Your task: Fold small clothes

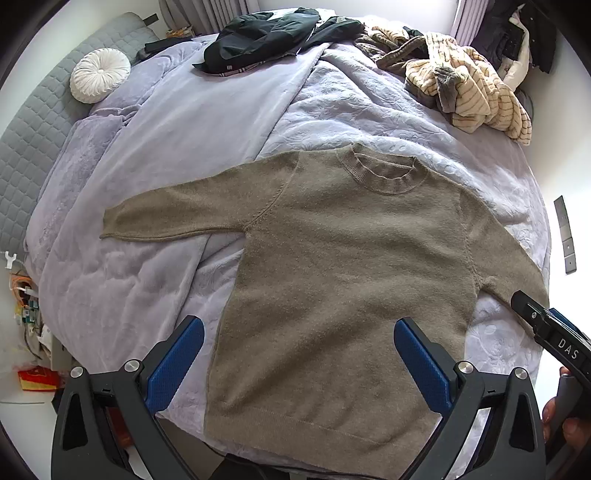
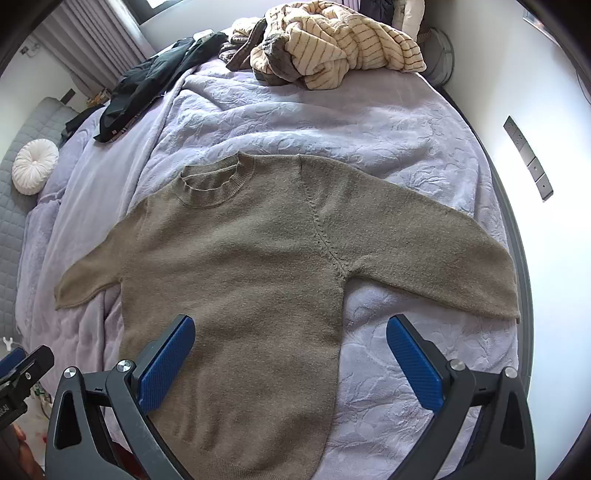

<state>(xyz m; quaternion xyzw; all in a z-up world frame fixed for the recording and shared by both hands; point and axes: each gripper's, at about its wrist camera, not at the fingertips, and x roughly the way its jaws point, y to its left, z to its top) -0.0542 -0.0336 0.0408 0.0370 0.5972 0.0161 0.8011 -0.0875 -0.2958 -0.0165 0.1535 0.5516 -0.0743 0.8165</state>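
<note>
A taupe knit sweater (image 1: 332,266) (image 2: 236,266) lies flat and face up on the lavender bed cover (image 1: 192,122) (image 2: 332,122), both sleeves spread out, collar toward the far end. My left gripper (image 1: 299,350) hovers open above the sweater's lower hem area, nothing between its blue pads. My right gripper (image 2: 291,350) hovers open over the sweater's right side seam, below the armpit, also empty. The right gripper's black body shows at the right edge of the left wrist view, by the right sleeve.
A striped cream garment pile (image 1: 469,92) (image 2: 340,44) and a black jacket (image 1: 266,33) (image 2: 147,88) lie at the bed's far end. A round white cushion (image 1: 99,75) (image 2: 35,166) sits on the grey headboard side. Clutter lies on the floor at left (image 1: 29,332).
</note>
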